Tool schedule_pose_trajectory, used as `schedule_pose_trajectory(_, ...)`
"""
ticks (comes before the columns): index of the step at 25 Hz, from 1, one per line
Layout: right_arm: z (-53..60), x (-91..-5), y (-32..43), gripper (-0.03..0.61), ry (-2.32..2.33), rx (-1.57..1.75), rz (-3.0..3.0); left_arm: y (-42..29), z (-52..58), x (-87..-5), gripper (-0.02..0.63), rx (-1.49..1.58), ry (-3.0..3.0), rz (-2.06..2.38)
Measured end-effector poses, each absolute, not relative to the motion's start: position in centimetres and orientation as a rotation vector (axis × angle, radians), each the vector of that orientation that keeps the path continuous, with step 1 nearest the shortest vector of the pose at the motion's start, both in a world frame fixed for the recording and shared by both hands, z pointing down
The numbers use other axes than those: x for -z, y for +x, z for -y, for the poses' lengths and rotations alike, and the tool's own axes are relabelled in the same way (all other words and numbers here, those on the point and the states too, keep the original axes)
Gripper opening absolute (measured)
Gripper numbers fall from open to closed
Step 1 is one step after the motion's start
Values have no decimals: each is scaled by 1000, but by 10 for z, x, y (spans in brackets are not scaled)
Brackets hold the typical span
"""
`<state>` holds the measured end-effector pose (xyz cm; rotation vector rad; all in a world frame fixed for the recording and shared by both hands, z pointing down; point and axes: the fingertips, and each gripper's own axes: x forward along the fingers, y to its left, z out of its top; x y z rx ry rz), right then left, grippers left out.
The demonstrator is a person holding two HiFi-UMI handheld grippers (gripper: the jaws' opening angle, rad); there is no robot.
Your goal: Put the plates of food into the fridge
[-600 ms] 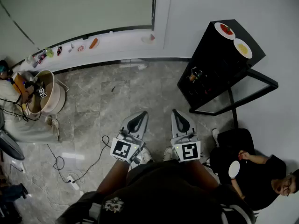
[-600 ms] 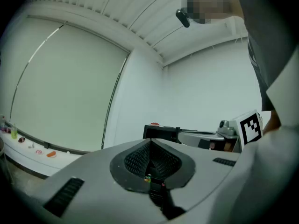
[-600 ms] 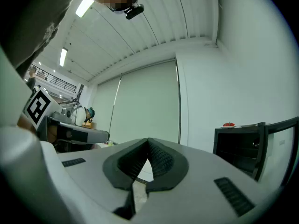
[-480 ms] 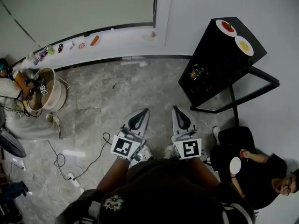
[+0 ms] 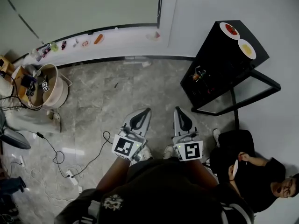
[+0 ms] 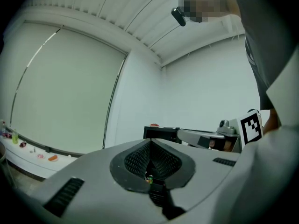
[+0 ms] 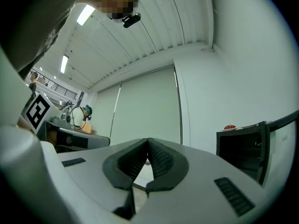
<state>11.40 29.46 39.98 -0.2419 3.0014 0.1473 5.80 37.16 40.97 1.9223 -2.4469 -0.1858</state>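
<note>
red-food plate [image 5: 230, 30] — white, round | yellow-food plate [image 5: 246, 48] — white | both atop black fridge [image 5: 219, 69]

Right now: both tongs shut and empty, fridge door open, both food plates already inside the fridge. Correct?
Not quite. The plates are not inside: the red-food plate and the yellow-food plate sit on top of the fridge, as the head view shows. The rest holds: left tongs and right tongs shut and empty, door open.

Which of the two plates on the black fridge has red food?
The farther plate in the head view; the nearer plate holds yellow food.
</note>
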Motion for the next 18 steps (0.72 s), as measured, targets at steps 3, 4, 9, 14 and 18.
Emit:
schedule_pose_trajectory(3, -294, -399, 112, 23, -244, -133, -2992, 54, -373, -410, 21, 189, 1930, 2449)
schedule_pose_trajectory(4, -293, -401, 111, 23, -248, -137, -2994, 52, -373, -410, 21, 186, 1936, 2448)
schedule_pose_trajectory(9, -294, -405, 104, 23, -280, -140, -2999, 44, -373, -412, 21, 179, 1969, 2431)
schedule_pose_trajectory(14, -288, -402, 97, 23, -300, -136, -2985, 34, -364, -411, 21, 171, 1985, 2419)
schedule_pose_trajectory(18, -272, -397, 93, 23, -318, -143, -2968, 33, -346, -411, 21, 143, 2011, 2392)
